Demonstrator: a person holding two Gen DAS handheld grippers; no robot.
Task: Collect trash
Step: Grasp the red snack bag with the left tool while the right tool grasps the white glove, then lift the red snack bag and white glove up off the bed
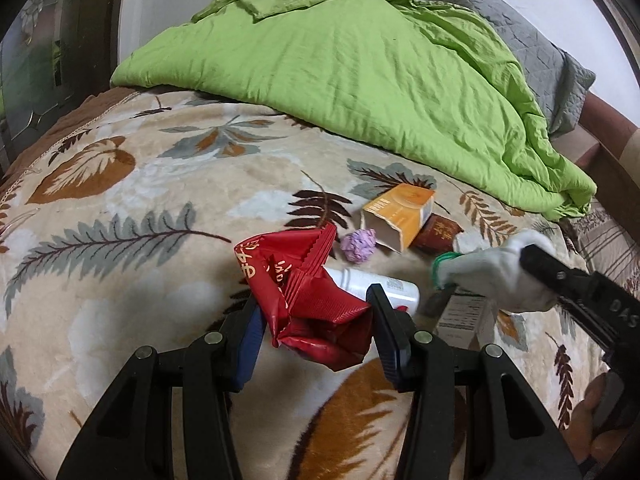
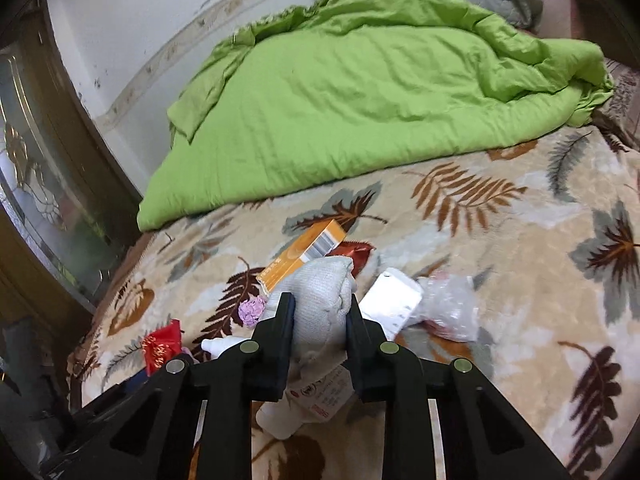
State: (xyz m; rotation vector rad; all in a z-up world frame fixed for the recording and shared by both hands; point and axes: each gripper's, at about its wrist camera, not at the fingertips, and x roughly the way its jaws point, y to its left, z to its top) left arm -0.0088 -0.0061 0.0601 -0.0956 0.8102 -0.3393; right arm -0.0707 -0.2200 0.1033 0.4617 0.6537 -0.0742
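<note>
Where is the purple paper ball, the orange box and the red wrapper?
purple paper ball (image 1: 359, 245), left wrist view, middle of the crumpled wad.
orange box (image 1: 401, 213), left wrist view, its broad orange top face.
red wrapper (image 1: 316, 300), left wrist view, creased middle between the left gripper (image 1: 316, 326) fingers.

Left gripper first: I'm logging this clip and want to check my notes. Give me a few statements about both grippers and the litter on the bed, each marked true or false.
1. The left gripper is shut on a crumpled red foil wrapper. True.
2. The right gripper holds an orange cardboard box. False: it grips a white knitted cotton glove; the box lies on the leaf-patterned blanket.
3. A crumpled purple paper ball lies beside the box's open end. True.
4. The rumpled green quilt covers the trash. False: it lies farther back, clear of it.
5. A white plastic bottle lies behind the wrapper. True.
</note>
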